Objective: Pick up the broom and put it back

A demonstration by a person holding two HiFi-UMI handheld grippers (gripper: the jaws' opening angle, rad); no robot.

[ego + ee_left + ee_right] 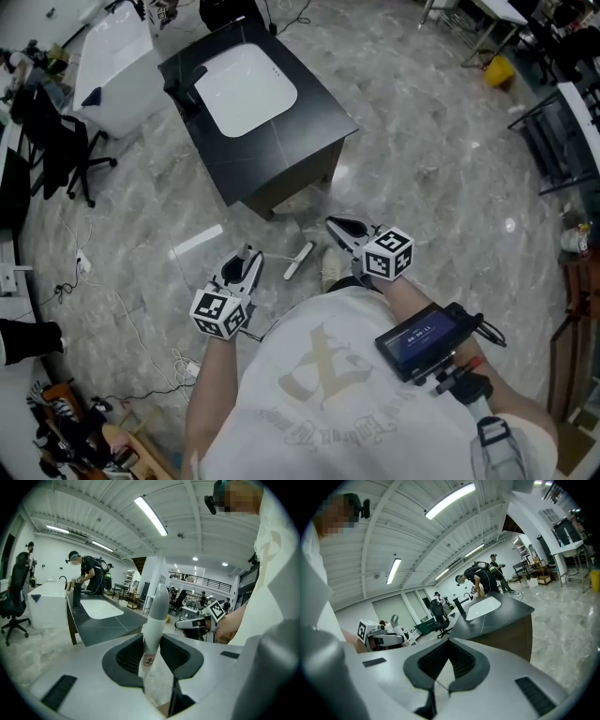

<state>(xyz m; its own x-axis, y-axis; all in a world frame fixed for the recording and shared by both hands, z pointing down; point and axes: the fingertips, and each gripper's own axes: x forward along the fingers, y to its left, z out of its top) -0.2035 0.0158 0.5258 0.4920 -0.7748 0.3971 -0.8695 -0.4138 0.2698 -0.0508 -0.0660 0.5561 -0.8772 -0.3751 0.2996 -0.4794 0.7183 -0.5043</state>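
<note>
The broom shows as a pale grey-white handle (157,611) that rises upright from between my left gripper's (151,635) dark pads, which are shut on it. The head of the broom is hidden. In the head view a short white bar (300,261) lies between the two grippers, just right of the left gripper (250,262). My right gripper (339,228) is held out beside it over the marble floor. Its jaws (449,640) meet at the tips with nothing between them. Each gripper appears in the other's view: the right gripper (199,623) and the left gripper (382,639).
A black counter (281,159) with a white sink (246,89) stands just ahead. A white tub (112,66) and a black office chair (56,150) are at the far left, cables (122,309) trail on the floor, and a dark rack (562,141) is at the right. A person (89,576) bends over the sink.
</note>
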